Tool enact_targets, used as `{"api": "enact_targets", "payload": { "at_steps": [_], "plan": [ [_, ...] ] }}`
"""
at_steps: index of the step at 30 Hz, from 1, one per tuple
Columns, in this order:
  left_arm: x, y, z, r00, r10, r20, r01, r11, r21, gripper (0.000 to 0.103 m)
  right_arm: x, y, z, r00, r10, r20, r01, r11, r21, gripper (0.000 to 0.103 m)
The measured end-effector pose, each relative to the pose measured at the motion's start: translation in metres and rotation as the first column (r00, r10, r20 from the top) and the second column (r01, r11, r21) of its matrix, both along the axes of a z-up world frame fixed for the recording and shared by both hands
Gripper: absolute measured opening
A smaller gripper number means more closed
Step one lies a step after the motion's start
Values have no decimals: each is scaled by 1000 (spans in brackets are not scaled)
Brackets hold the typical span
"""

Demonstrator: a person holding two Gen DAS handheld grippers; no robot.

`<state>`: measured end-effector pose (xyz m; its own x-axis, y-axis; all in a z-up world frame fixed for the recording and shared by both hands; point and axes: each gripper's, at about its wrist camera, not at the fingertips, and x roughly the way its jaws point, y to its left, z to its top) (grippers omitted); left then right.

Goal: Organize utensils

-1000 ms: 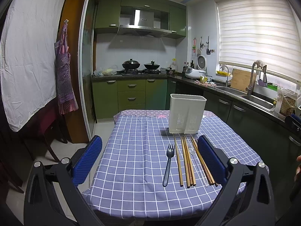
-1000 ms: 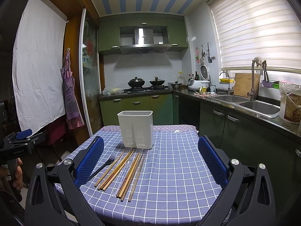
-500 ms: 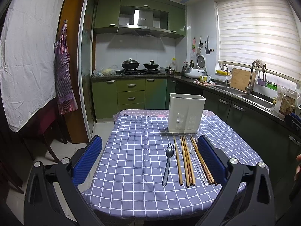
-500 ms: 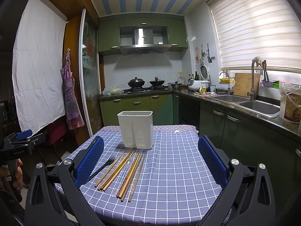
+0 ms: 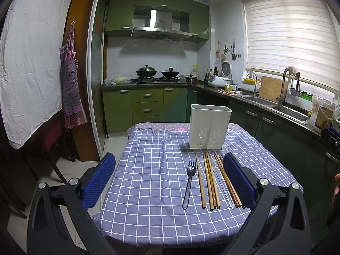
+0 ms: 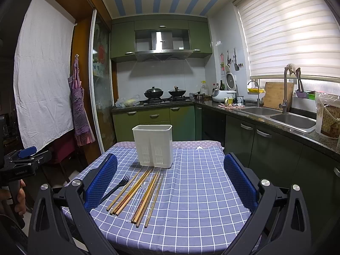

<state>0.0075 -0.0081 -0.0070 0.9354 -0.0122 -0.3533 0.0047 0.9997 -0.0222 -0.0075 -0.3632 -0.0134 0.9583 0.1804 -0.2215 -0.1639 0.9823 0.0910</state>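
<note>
Both claws hang spread wide above the near edge of the worktop (image 5: 148, 191), holding nothing. Ahead of the left claw (image 5: 170, 177), between its fingers, lie the fork (image 5: 189, 183) and, to its right, the chopsticks (image 5: 209, 182) in a row with a clear spoon (image 5: 222, 182) among them; the rightmost sticks sit just beside its right finger (image 5: 238, 178). The holder (image 5: 209, 126) stands upright just beyond their far ends. For the right claw (image 6: 170, 182), the same row slants ahead and left, the fork (image 6: 118, 186) nearest its left finger (image 6: 102, 180), the holder (image 6: 153, 145) beyond.
</note>
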Motion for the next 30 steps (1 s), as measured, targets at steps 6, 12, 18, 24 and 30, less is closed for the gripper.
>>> {"api": "enact_targets", "payload": {
  "at_steps": [6, 12, 18, 24, 30],
  "plan": [
    [1, -3, -4, 1000, -7, -6, 7, 1000, 1, 97, 0, -1, 0, 1000, 2, -3, -2, 1000, 4, 99],
    [2, -2, -5, 1000, -8, -11, 8, 1000, -3, 97, 2, -1, -2, 1000, 5, -11, -5, 1000, 0, 99],
    [4, -2, -4, 1000, -6, -16, 6, 1000, -2, 97, 5, -3, -3, 1000, 1, -15, -1, 1000, 1, 99],
    [4, 0, -5, 1000, -9, -19, 9, 1000, -3, 97, 7, -4, -4, 1000, 3, -23, -2, 1000, 2, 99],
    [5, 1, -7, 1000, -12, -27, 12, 1000, 0, 97, 9, -4, -5, 1000, 3, -30, -3, 1000, 2, 99]
  ]
}}
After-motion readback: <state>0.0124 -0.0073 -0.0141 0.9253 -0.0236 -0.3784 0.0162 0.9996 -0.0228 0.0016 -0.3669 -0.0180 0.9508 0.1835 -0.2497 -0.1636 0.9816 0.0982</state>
